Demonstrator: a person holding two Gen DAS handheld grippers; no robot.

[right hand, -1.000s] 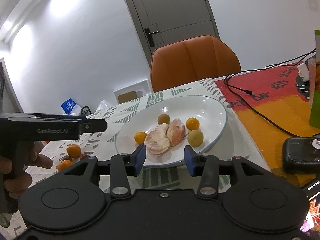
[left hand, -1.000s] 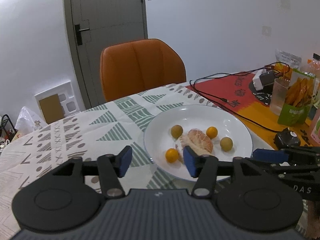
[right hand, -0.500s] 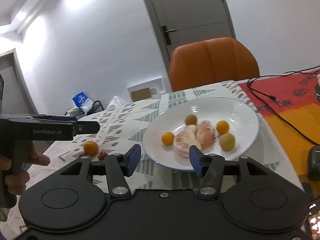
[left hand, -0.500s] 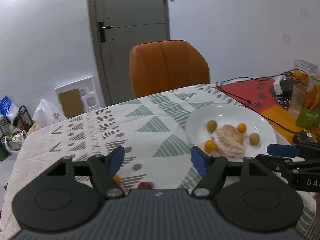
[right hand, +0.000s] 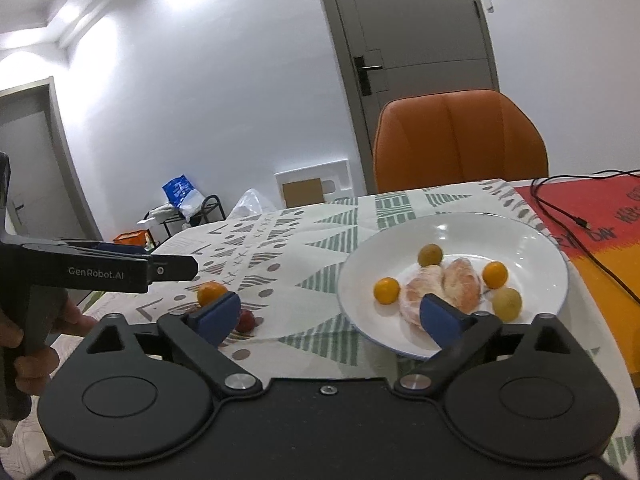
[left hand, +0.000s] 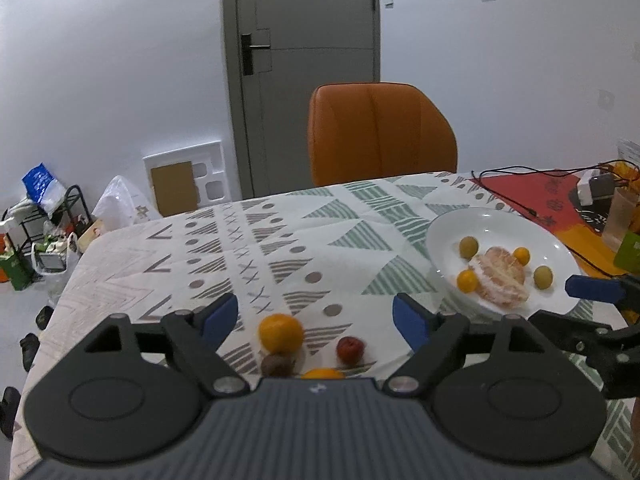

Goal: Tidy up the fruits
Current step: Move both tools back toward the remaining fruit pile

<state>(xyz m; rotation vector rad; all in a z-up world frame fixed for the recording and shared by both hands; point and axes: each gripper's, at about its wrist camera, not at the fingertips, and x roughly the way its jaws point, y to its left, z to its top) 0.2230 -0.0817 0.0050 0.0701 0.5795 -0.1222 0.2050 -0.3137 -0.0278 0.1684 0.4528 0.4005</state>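
Since a second ago my left gripper (left hand: 314,316) has swung off the white plate (left hand: 504,220) to the loose fruit on the tablecloth (left hand: 280,240), and its jaws have spread wider; my right gripper (right hand: 332,316) has also shifted left and opened up. Both claws now stand released, nothing between the pads. Left wrist view: an orange kumquat (left hand: 281,333) lies between my left fingers, slightly nearer the left pad, untouched. Just in front of the gripper body sit a brownish fruit (left hand: 277,365), touching the kumquat's near side, a red fruit (left hand: 350,350), and a second orange fruit (left hand: 322,373) half hidden by the body. Plate lies well to the right of the kumquat, holding a peeled citrus (left hand: 498,274), two small orange fruits and two greenish ones around it. Right wrist view: peeled citrus (right hand: 442,284) shows as two segments side by side, long axes running away from me toward the orange chair (right hand: 460,140); my right pad overlaps its near end in the view, contact not determinable. Kumquat is round, no clear axis. Beyond the plate: red-orange mat with a black cable (right hand: 576,220). Room: grey door (left hand: 304,72) behind the chair, white walls.
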